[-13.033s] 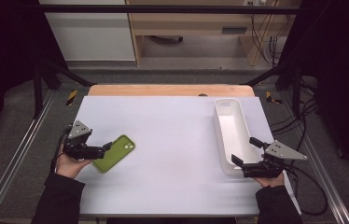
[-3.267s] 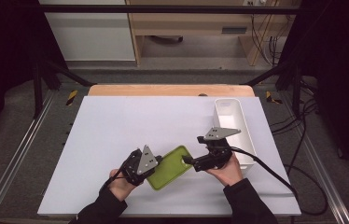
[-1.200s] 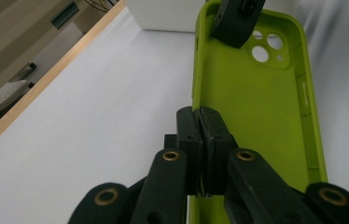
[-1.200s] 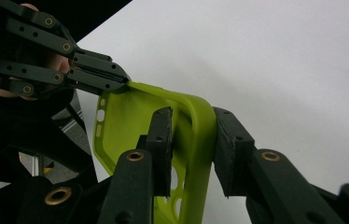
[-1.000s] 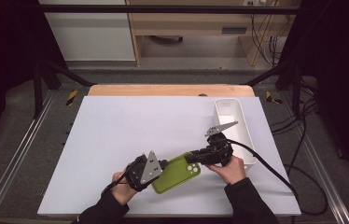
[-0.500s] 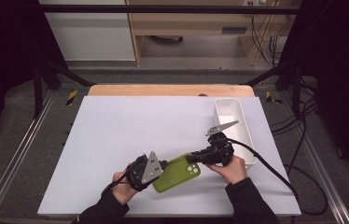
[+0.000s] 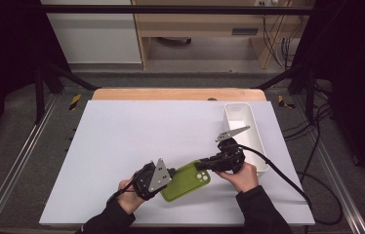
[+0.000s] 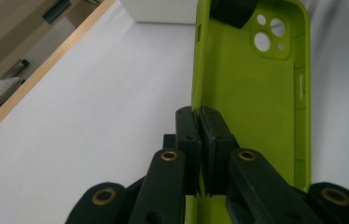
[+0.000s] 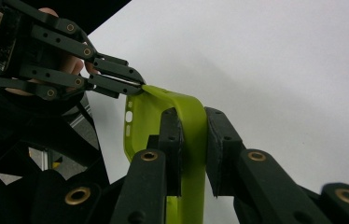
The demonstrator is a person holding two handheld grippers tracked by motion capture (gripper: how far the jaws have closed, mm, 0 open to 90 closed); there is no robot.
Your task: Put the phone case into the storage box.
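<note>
Left claw (image 8: pixel 199 154) pinches green phone case (image 7: pixel 186 181) edge, right claw (image 9: pixel 192 154) clamps camera end – handover above bench (image 7: pixel 122 141)

I have open white tabletop (image 7: pixel 136 141) to the left and ahead of both grippers, wide enough to pass through. On my right the long white bin (image 7: pixel 245 134) stands just beside the right gripper (image 7: pixel 205 165), blocking that side. The green phone case (image 7: pixel 186 181) bridges the gap to my left gripper (image 7: pixel 167 181).
</note>
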